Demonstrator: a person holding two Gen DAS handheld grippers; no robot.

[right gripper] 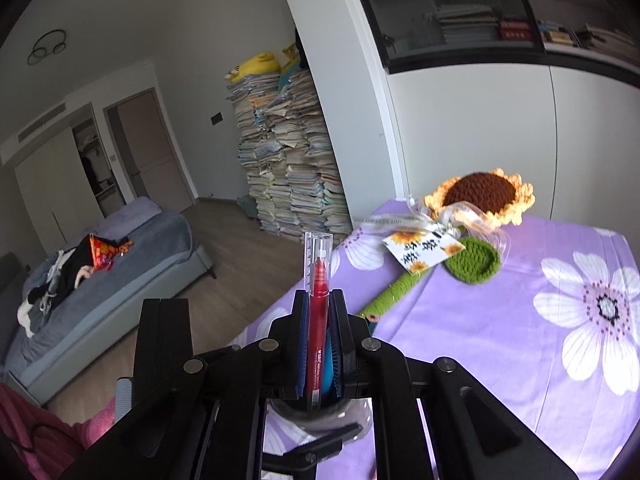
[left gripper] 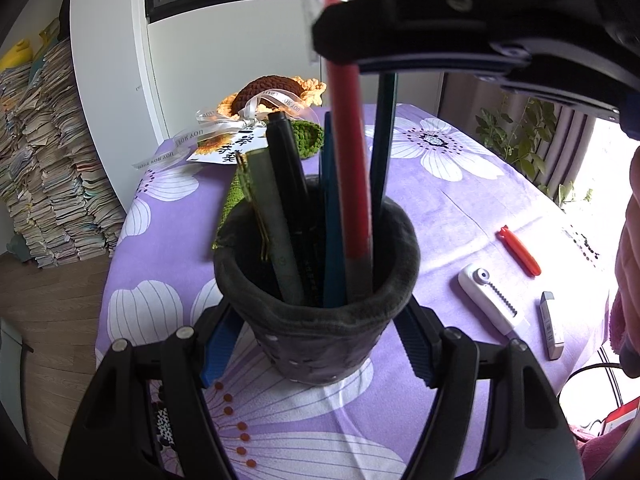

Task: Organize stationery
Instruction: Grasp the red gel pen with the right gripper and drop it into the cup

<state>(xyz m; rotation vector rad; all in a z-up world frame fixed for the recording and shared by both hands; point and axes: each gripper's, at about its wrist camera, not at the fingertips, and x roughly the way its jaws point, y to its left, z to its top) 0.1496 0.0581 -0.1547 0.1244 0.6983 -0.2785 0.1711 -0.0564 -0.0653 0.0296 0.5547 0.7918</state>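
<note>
A dark grey pen cup (left gripper: 332,344) stands on the purple flowered tablecloth (left gripper: 460,208). My left gripper (left gripper: 320,307) is shut on it, one blue pad against each side. Several pens stand in the cup: black, teal, dark green and an olive one with a gold clip. A red pen (left gripper: 352,160) with a clear cap stands upright, its lower end inside the cup. From above, my right gripper (left gripper: 340,40) is shut on its upper part. In the right wrist view the red pen (right gripper: 319,276) rises between the pads of the right gripper (right gripper: 320,298), and the cup's rim shows below.
To the right of the cup lie a red clip (left gripper: 518,252), a white correction-tape case (left gripper: 490,300) and a grey eraser (left gripper: 551,326). A crocheted sunflower (right gripper: 480,192) with a tag lies at the table's far end. A pink-sleeved hand (left gripper: 628,280) is at the right edge.
</note>
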